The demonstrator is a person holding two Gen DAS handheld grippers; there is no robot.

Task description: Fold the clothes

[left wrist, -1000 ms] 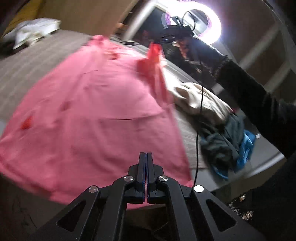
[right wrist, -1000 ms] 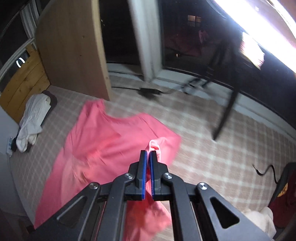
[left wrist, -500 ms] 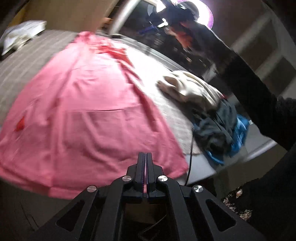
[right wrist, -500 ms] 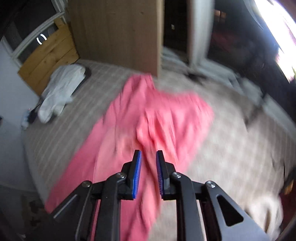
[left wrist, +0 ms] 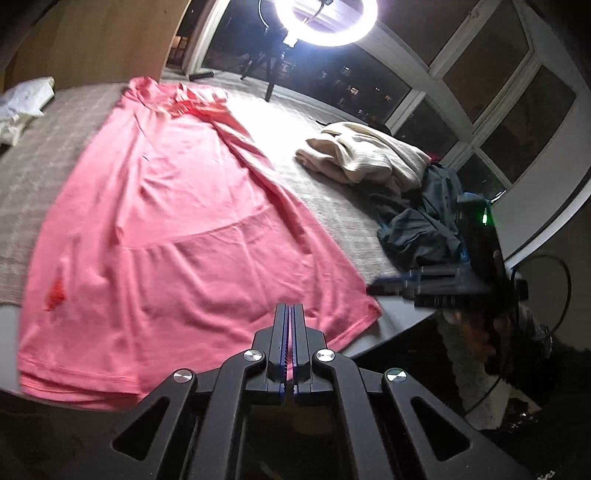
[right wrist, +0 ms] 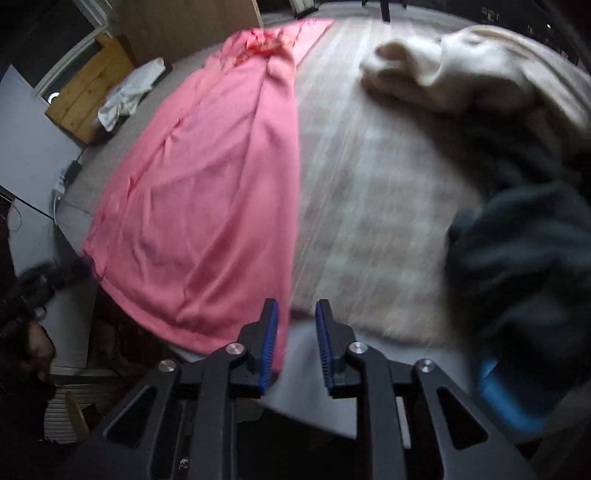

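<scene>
- Two grippers in view, both at the near edge of the bed [left wrist: 325,206].
- Left gripper [left wrist: 290,325]: fingers pressed together on the pink hem; a sliver of pink shows between the blue pads [left wrist: 286,332].
- Right gripper [right wrist: 294,332]: fingers narrowly apart, nothing between them. Its left pad [right wrist: 269,343] sits just beside the near right corner of the dress [right wrist: 207,206]; contact can't be told through the blur.
- Dress [left wrist: 177,229] lies flat and lengthwise on the bed, neckline at the far edge, hem at the near edge and hanging slightly over it. Right side edge is folded inward along its length. A seam runs across the skirt; small darker red patch near the left hem.
- Cream garment [left wrist: 365,158] is heaped toward the right edge of the bed, apart from the dress.
- Dark garment [left wrist: 421,229] with some blue fabric is piled at the near right corner, touching the cream one.
- White cloth [left wrist: 22,103] lies at the far left corner.
- Ring light [left wrist: 325,22] is lit beyond the far edge, windows behind it.
- Right-wrist view is motion-blurred, fine detail unreliable.
</scene>
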